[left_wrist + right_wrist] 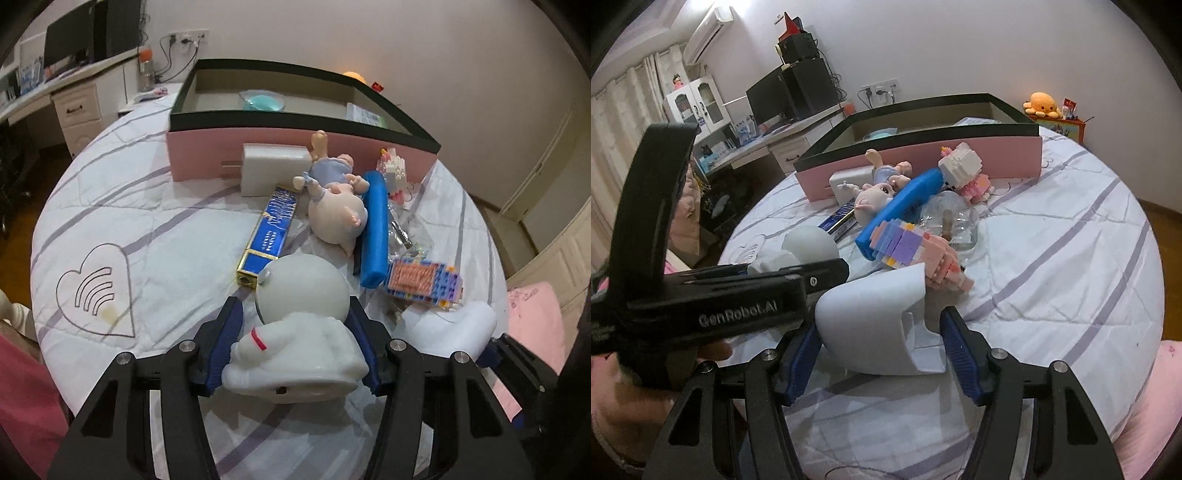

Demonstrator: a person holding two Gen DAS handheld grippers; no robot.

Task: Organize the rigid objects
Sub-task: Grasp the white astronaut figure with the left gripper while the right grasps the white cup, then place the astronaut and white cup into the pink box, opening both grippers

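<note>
Left hand-held gripper (295,328) clamps the astronaut figure (299,325) on the bed (140,206), right hand-held gripper (881,339) clamps the white curved piece (875,317); most toys lie outside the pink box (258,142), sorting barely begun.

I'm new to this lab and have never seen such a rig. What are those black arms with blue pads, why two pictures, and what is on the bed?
There is no robot: a person holds a two-finger gripper in each hand, and a wide-angle camera on each looks along its fingers. The left camera shows the left gripper, its blue pads against a white astronaut figure. The right camera shows the right gripper around a curved white piece; the left tool crosses that picture. On the quilt lie a doll, a blue tube, brick toys and a blue box, before an open pink box.
</note>
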